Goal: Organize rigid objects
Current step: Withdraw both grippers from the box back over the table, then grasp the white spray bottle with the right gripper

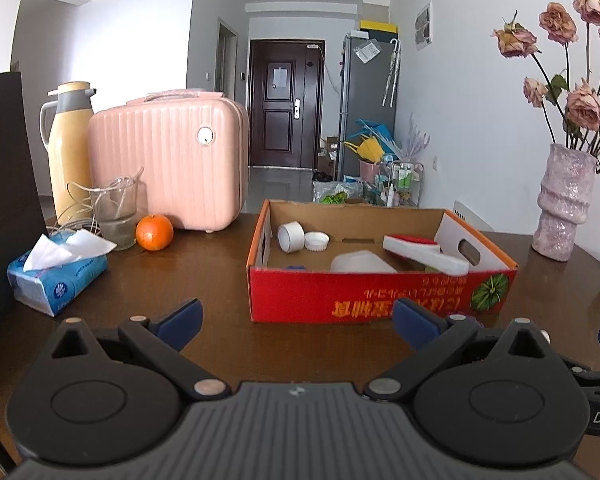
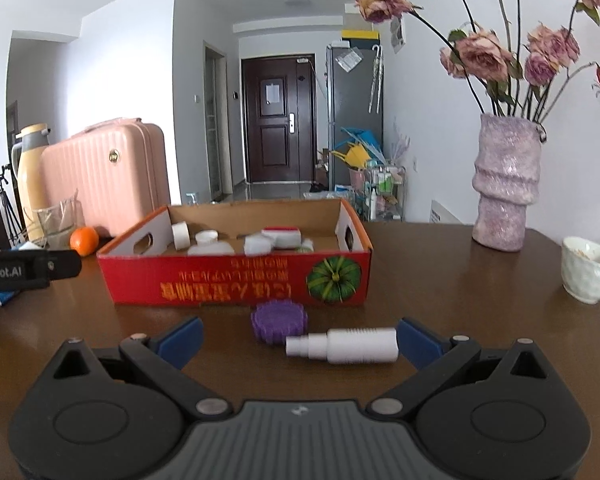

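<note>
Dark wooden surface point(image 2: 440, 280) bearing the red cardboard box point(image 2: 236, 276), already holding several white items, while the white bottle point(image 2: 342, 345) and purple ridged disc point(image 2: 279, 321) remain outside before it, between the spread jaws of the empty right gripper point(image 2: 300, 338); left gripper point(image 1: 296, 322) likewise apart, empty.

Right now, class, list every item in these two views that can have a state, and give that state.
Left tool: open, empty.
Right tool: open, empty.
Cardboard box: open-topped, holding white items.
White bottle: lying on its side, outside the box.
Purple gear piece: on the table, outside the box.
Loose white cap: off, lying in the box.
Tissue pack: open, tissue sticking out.
Pink case: shut, upright.
Door: shut.
</note>
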{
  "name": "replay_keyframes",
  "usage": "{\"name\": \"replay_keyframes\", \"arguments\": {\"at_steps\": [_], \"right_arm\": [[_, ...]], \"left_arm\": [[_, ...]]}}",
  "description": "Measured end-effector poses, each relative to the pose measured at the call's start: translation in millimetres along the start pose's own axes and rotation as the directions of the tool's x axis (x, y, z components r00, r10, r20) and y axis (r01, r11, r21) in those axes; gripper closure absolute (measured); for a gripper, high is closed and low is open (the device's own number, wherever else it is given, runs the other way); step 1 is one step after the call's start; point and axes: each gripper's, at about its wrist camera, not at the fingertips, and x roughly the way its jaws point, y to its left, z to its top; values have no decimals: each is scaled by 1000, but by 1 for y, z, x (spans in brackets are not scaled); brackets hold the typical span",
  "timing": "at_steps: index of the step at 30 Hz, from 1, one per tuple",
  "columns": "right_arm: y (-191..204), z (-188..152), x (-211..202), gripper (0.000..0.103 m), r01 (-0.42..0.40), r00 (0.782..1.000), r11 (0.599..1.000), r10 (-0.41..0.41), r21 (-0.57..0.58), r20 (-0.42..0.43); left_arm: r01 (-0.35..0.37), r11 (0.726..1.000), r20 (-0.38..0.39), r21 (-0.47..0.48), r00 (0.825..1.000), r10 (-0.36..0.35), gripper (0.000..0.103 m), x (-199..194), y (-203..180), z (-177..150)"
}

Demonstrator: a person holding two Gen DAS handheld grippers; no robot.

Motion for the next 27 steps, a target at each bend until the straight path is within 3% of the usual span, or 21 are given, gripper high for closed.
{"name": "replay_keyframes", "arguments": {"at_steps": [10,27], "right_arm": [[-9,-22,-7,0,25,999,999,-23,28,-41],[-17,-16,2,0,48,998,997,-47,55,-30]], "left_arm": [[30,999,-37,32,999,-29,0,-4,-2,-18],[66,998,-69,20,996,-64,0,6,1,-21]]}}
